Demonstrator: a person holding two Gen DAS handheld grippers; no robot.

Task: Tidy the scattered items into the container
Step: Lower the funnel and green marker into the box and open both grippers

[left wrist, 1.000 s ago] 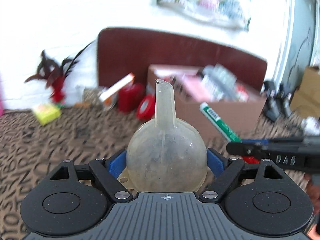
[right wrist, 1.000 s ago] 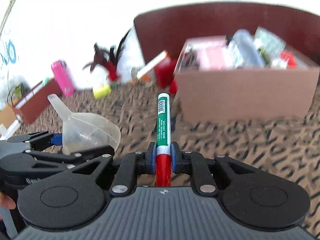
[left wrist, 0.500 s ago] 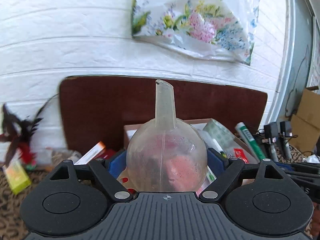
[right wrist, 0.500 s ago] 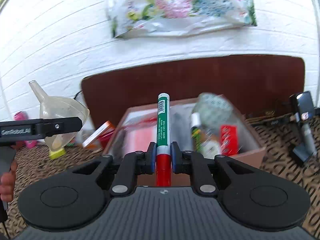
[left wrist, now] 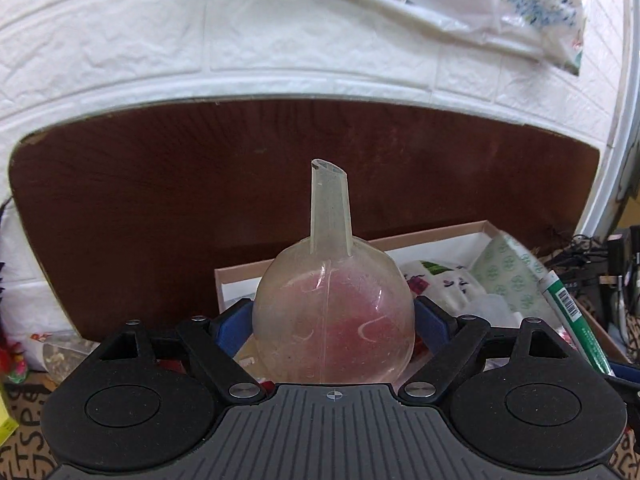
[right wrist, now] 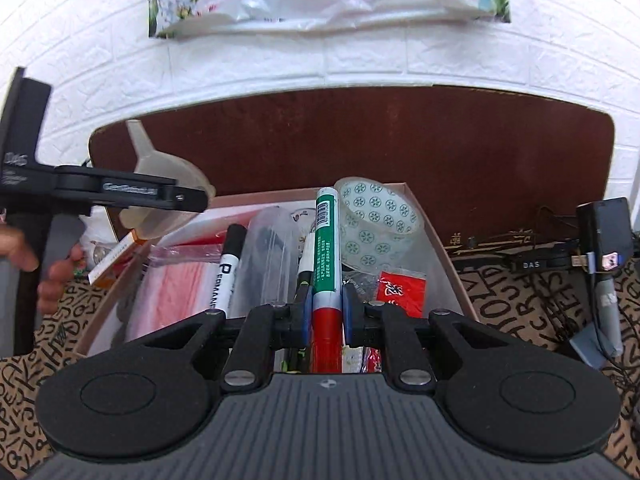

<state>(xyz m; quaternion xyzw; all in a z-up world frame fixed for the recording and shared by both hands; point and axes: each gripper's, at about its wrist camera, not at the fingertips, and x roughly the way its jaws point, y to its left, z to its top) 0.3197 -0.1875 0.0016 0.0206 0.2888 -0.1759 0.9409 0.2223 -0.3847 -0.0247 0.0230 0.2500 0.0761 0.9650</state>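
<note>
My left gripper (left wrist: 334,320) is shut on a clear plastic funnel (left wrist: 332,312), spout pointing up and forward, held above the near left part of the cardboard box (left wrist: 440,236). The funnel also shows in the right wrist view (right wrist: 160,184), over the box's left rim. My right gripper (right wrist: 326,312) is shut on a green and red marker (right wrist: 328,248) and holds it over the open box (right wrist: 436,248). The marker's tip also shows at the right of the left wrist view (left wrist: 572,316).
The box holds a patterned tape roll (right wrist: 376,220), a black permanent marker (right wrist: 228,268), a red packet (right wrist: 400,288) and plastic bags. A brown board (right wrist: 400,140) leans on the white brick wall behind. Black devices and cables (right wrist: 600,240) lie at the right. An orange-white box (right wrist: 112,260) lies at the left.
Both grippers have risen and moved forward from the patterned floor cloth to above the box. The funnel and the marker stay gripped.
</note>
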